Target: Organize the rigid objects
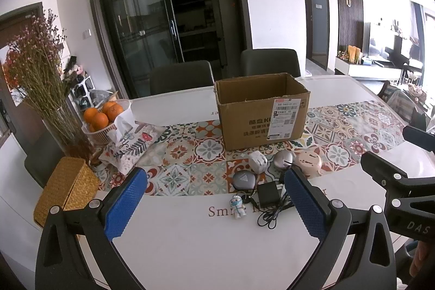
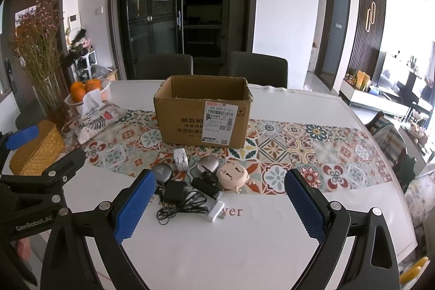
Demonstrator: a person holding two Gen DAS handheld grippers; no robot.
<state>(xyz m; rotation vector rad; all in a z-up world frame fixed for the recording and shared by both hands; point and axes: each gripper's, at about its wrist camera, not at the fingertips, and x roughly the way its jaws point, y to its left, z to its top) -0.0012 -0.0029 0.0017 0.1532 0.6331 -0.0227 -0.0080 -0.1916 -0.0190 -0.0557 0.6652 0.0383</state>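
- The left hand-held gripper [image 1: 214, 204] hovers above the worktop [image 1: 190, 249], blue pads spread wide, holding nothing.
- The right hand-held gripper [image 2: 218, 204] hangs beside it, equally wide and empty.
- Between and just beyond them lies a cluster of small items: a black power adapter [image 2: 174, 192] with its tangled cord, a white plug [image 2: 181, 159], a grey round case [image 2: 161, 171], a beige round gadget [image 2: 233, 175] and an astronaut figurine [image 1: 239, 207].
- Behind the cluster, an open cardboard box [image 2: 202, 110] stands on the patterned runner [image 2: 312, 154].
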